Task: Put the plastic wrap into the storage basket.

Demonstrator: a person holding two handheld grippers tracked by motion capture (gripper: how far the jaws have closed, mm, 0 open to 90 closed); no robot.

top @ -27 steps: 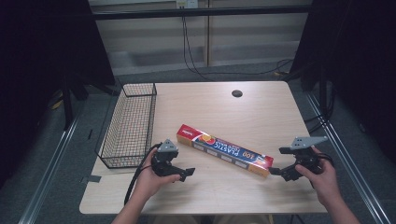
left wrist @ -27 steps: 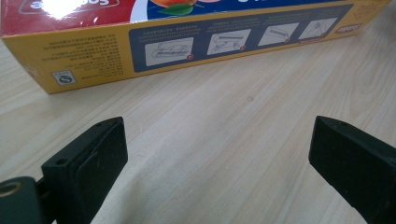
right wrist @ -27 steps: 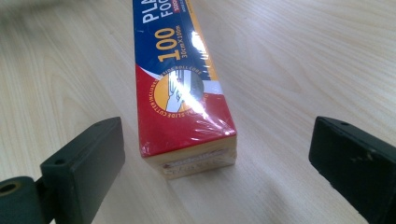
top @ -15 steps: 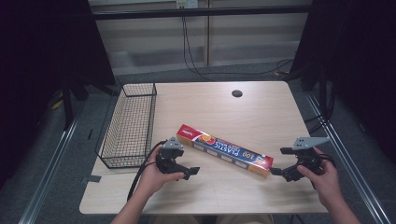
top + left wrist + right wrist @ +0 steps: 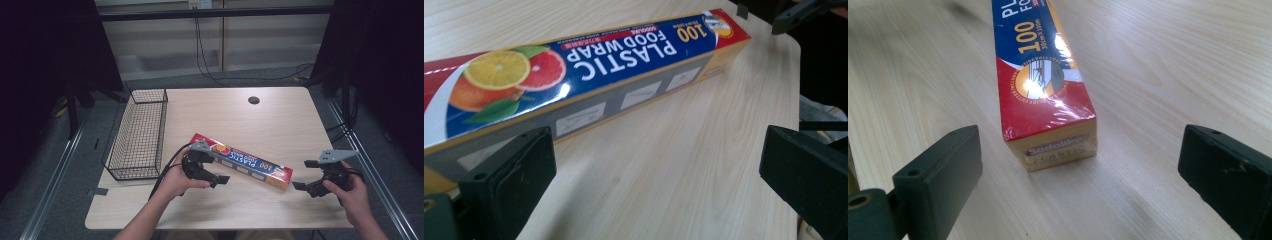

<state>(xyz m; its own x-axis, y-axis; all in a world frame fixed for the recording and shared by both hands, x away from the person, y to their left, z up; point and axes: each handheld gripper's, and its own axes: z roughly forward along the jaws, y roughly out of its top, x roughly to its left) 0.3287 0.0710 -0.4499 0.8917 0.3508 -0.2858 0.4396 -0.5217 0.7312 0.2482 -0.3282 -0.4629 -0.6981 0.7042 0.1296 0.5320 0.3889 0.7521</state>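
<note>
High view | both grippers' jaws apart, holding nothing | left gripper (image 5: pixel 214 170) beside the wrap box (image 5: pixel 250 166), right gripper (image 5: pixel 304 175) facing its end, seemingly to lift together.

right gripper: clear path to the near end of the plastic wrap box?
Probably yes. The right gripper has its jaws open and faces the end of the plastic wrap box, which lies flat on the table with bare wood between them.

Overhead view; two close tool views
</note>
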